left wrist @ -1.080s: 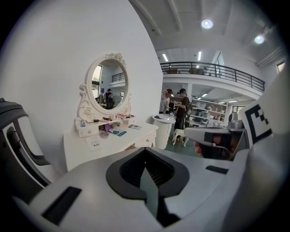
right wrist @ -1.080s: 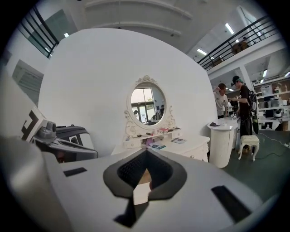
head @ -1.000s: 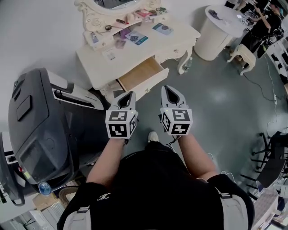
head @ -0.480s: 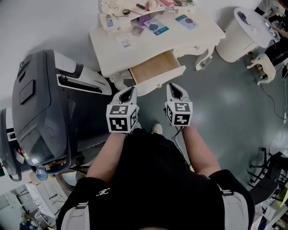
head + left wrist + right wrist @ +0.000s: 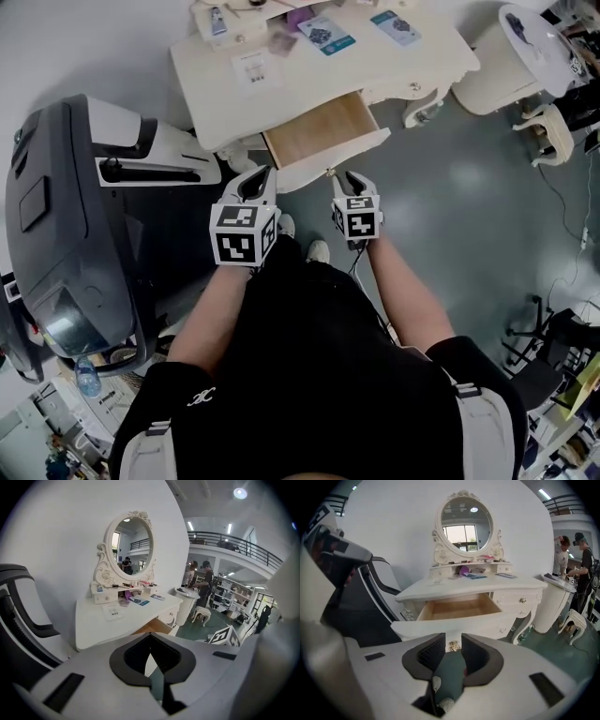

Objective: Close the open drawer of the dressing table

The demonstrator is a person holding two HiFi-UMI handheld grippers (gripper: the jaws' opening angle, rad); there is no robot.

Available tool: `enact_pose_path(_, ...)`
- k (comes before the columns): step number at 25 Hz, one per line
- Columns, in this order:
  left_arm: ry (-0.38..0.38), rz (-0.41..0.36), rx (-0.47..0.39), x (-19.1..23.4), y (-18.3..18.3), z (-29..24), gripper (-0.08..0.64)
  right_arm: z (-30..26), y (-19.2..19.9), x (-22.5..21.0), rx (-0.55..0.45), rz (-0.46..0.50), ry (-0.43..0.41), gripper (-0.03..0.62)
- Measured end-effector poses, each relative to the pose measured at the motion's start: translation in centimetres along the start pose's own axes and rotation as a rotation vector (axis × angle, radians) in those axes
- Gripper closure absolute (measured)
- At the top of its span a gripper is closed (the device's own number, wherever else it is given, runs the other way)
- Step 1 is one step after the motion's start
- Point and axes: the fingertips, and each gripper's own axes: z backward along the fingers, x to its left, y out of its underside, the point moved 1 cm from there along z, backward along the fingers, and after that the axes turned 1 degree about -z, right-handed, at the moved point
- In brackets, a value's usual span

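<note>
The cream dressing table (image 5: 281, 89) stands against the wall with its wooden drawer (image 5: 319, 131) pulled out. In the right gripper view the drawer (image 5: 459, 607) is empty, and its white front panel (image 5: 417, 629) is close ahead. My right gripper (image 5: 453, 638) points at that panel. Its jaws are opening, and the small gold knob (image 5: 453, 646) shows in the gap between them, untouched by the pads. In the head view the right gripper (image 5: 352, 176) is just short of the drawer front. My left gripper (image 5: 260, 172) is beside it, shut and empty, aimed at the table's left part (image 5: 101, 625).
A large dark grey chair-like machine (image 5: 66, 234) stands to the left of the table. A white round side table (image 5: 511, 47) and a small stool (image 5: 553, 131) are to the right. Small items lie on the tabletop (image 5: 323, 37) under the oval mirror (image 5: 126, 550). People stand far off (image 5: 204, 581).
Both grippers have come down and forward toward the drawer front, the right one farther. The right gripper's jaws, closed before, now stand apart.
</note>
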Motion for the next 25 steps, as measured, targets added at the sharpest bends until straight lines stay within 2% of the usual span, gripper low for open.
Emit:
enact_pose_path(4,-0.007,0.011,0.014,1.1,-0.2,-0.6,0.552,-2.9,3.0,-0.3,0.121,0.015,0.0,0.488)
enact_pose_path(11,-0.041,0.037,0.049,3.0,0.6,-1.1,0.552,-6.4,5.2,-0.2,0.23,0.05,-0.016,0.48)
enact_pose_path(25,-0.117,0.093,0.058,5.4,1.6,-0.2,0.552,-9.0,4.0,0.1,0.263,0.112,-0.013,0.497)
